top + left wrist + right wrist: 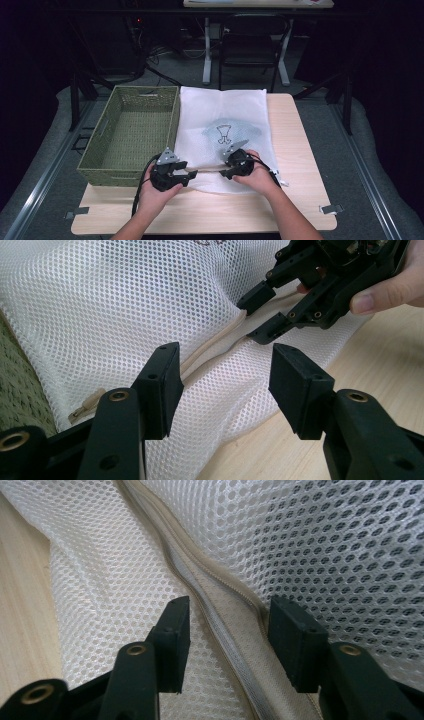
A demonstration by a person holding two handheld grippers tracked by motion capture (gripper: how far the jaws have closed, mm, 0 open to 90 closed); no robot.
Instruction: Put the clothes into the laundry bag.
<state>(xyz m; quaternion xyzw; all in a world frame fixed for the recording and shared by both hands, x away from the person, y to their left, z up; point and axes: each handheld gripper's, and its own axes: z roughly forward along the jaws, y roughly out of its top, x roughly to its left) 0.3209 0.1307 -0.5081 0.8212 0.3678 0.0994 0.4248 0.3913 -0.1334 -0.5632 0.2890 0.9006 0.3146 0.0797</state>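
A white mesh laundry bag (222, 107) lies flat on the wooden table (300, 200), with a pale garment bearing a dark print (226, 133) inside it. Its beige zipper (220, 610) runs along the near edge. My right gripper (227, 630) is open, its jaws standing either side of the zipper band without pressing it. My left gripper (225, 375) is also open, hovering over the zipper (215, 342) just short of the right gripper (255, 315). The zipper pull (87, 405) lies at the bag's end beside the basket. From above, the left gripper (192, 175) and right gripper (225, 172) face each other.
A green woven basket (100, 172) stands on the table's left side, touching the bag's left edge. Bare wood shows at the front and right of the table. A chair and a desk's legs stand beyond the far edge.
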